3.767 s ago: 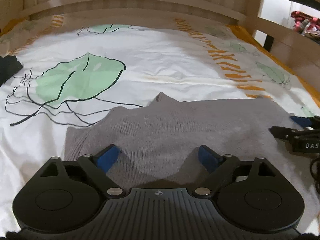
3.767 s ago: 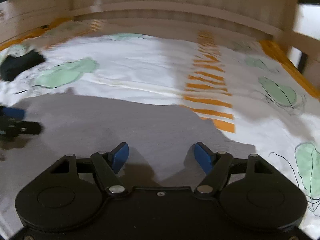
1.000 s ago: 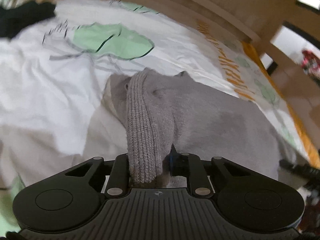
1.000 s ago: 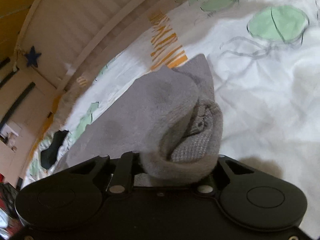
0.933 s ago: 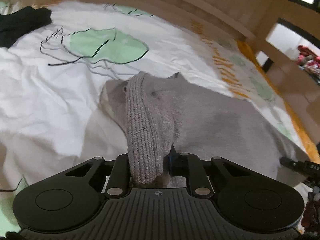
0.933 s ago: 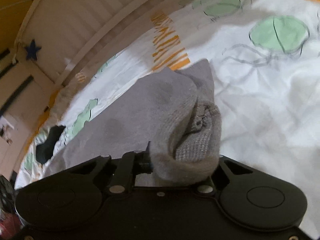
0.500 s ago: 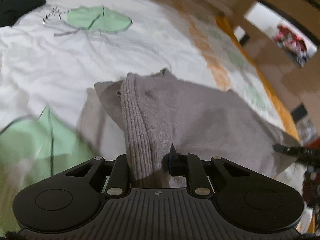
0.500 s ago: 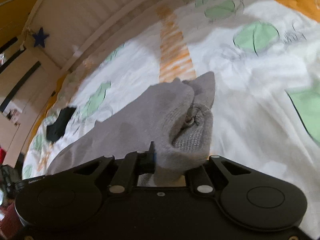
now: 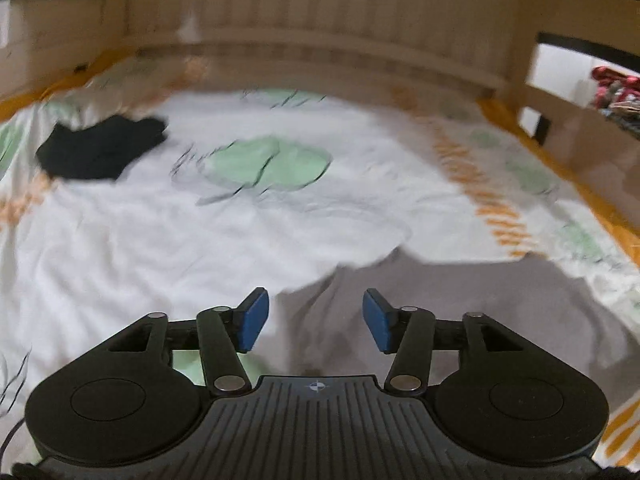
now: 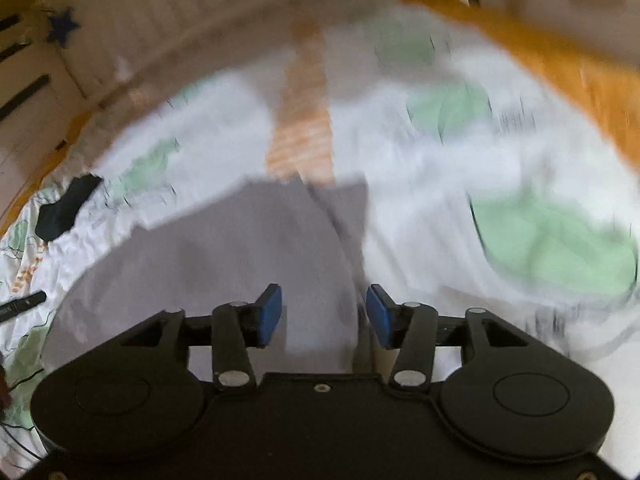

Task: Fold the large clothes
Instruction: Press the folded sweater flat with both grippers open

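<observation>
Where left view shows wall | both grippers' fingers just opened, empty | grey sweater (image 9: 460,292) apparently flat

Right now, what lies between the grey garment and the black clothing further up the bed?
In the left wrist view, only bare bedsheet, white with a green leaf print, lies between the grey garment and the black clothing. Nothing else sits on that stretch.

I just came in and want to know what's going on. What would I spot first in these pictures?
First, the big grey sweater lying spread on the white bedsheet with green leaves, just ahead of both tools. Next, the blue-tipped left hand-held gripper and right hand-held gripper, jaws just opened, nothing between them. Then a black garment far off at the left.
</observation>
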Motion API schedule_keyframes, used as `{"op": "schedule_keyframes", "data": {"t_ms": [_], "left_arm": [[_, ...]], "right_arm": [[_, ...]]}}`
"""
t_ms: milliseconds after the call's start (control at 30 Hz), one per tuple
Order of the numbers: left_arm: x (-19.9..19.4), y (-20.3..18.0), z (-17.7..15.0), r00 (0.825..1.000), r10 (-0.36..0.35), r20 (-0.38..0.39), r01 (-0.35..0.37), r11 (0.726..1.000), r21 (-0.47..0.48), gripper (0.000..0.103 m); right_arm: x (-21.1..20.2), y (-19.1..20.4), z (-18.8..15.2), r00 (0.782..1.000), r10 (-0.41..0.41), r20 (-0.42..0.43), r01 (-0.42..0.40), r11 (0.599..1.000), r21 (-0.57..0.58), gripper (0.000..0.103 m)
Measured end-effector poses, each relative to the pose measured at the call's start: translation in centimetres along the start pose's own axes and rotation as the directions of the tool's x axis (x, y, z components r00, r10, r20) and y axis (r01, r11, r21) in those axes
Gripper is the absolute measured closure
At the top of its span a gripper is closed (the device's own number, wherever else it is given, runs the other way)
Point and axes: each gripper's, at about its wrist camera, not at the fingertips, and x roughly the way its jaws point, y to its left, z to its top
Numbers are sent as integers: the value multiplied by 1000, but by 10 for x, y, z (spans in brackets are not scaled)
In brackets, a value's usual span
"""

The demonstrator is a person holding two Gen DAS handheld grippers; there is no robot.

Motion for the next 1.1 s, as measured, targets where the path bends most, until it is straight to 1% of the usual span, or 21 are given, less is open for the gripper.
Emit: {"op": "schedule_keyframes", "data": {"t_ms": [67,133,167,233,300,333,367,400,433,467,533,600,700,733,800,833,867,933,967,1067,1100], "left_arm": [[12,-15,4,999,-37,-4,37,999,10,43],[29,-23,2,997,-69,-21,70,997,23,43],[39,-29,1,997,-68,-34,70,997,37,43],[63,-37,-7,997,-32,-73,37,997,68,43],[87,-33,-17,992,8,-125,-1,998,61,43],[98,-28,-22,988,21,-153,-15,999,42,38],[106,-22,-25,986,16,-164,-14,1000,17,29],[108,-13,-28,988,5,-155,-8,1000,-20,24],[110,-9,-29,988,2,-157,-9,999,-44,16],[111,-4,-30,985,3,-170,-13,998,-62,13],[110,2,-32,985,-21,-171,5,996,-94,12],[107,0,-33,986,-21,-167,6,996,-88,12],[108,-2,-33,986,-16,-165,2,997,-81,11],[108,-2,-33,986,-15,-165,2,997,-81,11],[108,-2,-33,986,-13,-164,0,997,-80,11],[111,-4,-32,986,-10,-164,-2,997,-77,10],[110,-4,-32,986,-7,-165,-5,997,-76,10],[111,-5,-32,986,-5,-169,-8,997,-75,9],[111,-5,-31,985,-5,-171,-8,997,-75,8],[111,-5,-31,984,-9,-176,-5,997,-76,7],[111,-4,-31,985,-11,-174,-3,997,-78,7]], "right_arm": [[4,17,5,999,19,44,-16,998,-67,40],[15,33,7,997,52,54,-47,994,-100,40],[20,38,8,996,74,50,-69,992,-107,40],[30,49,6,994,106,39,-101,988,-116,40],[40,60,4,992,124,29,-119,983,-138,40],[43,65,4,992,127,25,-122,981,-150,40],[47,69,4,991,130,22,-125,978,-164,40],[49,72,4,991,134,21,-128,976,-177,40],[51,75,4,990,136,21,-130,973,-190,40],[53,78,5,990,137,21,-130,971,-201,40],[59,84,8,990,141,21,-133,966,-222,40],[69,89,12,989,145,22,-135,962,-238,40],[95,94,15,994,109,25,-98,958,-269,40],[110,93,15,997,80,7,-75,958,-275,40],[139,88,11,998,26,-57,-41,963,-268,40],[150,85,7,998,22,-66,-39,961,-275,40],[151,85,3,999,22,-28,-29,952,-306,40],[150,92,-1,1000,5,-15,-10,931,-366,38],[147,93,0,1000,12,-21,-19,929,-369,36],[132,83,7,997,68,-39,-77,946,-315,33],[125,76,10,995,92,-34,-98,955,-279,28]]}}
